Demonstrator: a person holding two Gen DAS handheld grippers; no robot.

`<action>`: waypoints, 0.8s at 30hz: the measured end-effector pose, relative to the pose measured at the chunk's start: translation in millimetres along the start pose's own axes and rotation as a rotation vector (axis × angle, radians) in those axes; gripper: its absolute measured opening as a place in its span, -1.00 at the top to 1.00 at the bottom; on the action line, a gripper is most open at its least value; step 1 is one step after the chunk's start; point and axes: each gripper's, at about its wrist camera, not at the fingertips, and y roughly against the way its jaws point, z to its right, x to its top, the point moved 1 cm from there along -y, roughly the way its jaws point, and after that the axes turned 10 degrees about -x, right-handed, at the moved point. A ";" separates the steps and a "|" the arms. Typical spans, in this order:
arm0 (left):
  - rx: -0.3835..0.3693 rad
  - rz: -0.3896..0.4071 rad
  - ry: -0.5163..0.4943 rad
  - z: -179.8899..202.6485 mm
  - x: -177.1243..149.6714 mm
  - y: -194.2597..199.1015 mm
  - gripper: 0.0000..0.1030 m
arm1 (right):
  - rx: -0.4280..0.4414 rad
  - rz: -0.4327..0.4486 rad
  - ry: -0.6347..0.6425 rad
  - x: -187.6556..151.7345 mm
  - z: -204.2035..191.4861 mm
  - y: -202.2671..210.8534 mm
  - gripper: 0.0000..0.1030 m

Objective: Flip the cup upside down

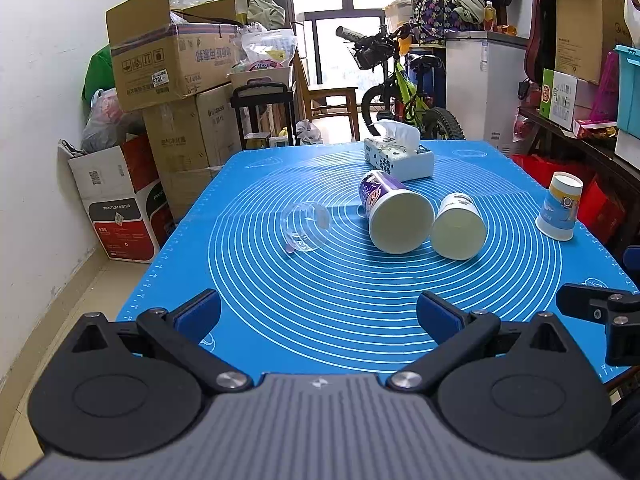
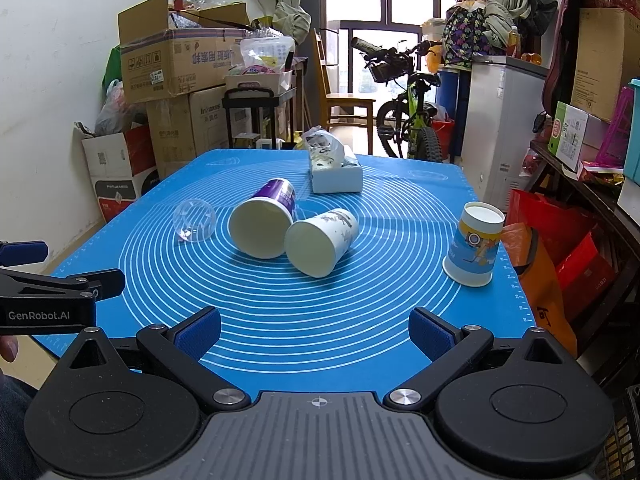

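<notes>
On the blue mat (image 1: 320, 300) (image 2: 300, 320) lie three cups on their sides: a clear plastic cup (image 1: 306, 226) (image 2: 195, 220), a purple paper cup (image 1: 394, 210) (image 2: 266, 222) and a white patterned paper cup (image 1: 458, 226) (image 2: 322, 242), the paper cups with mouths toward me. A blue and yellow paper cup (image 1: 560, 210) (image 2: 474, 244) stands upside down at the right. My left gripper (image 1: 318, 314) is open and empty over the mat's near edge. My right gripper (image 2: 316, 330) is open and empty beside it.
A tissue box (image 1: 400, 156) (image 2: 336, 168) sits at the mat's far side. Cardboard boxes (image 1: 172, 64) stack by the left wall. A bicycle (image 1: 408, 92) and a white cabinet (image 1: 484, 88) stand behind the table. Shelves with boxes (image 2: 580, 136) line the right side.
</notes>
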 end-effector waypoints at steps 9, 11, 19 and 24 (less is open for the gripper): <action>-0.001 0.001 0.000 0.1 0.1 0.2 -0.99 | 0.000 -0.001 0.002 -2.3 -1.6 -2.7 -0.93; -0.001 0.001 0.000 0.1 -0.1 0.1 -0.99 | 0.000 -0.002 0.002 -3.4 -1.7 -3.6 -0.93; -0.001 0.000 0.001 0.1 -0.3 0.0 -0.99 | 0.000 -0.002 0.002 -1.9 -1.7 -3.0 -0.93; 0.005 -0.001 0.003 -0.7 -0.7 -1.1 -0.99 | 0.001 -0.003 0.001 -2.7 -1.6 -3.9 -0.93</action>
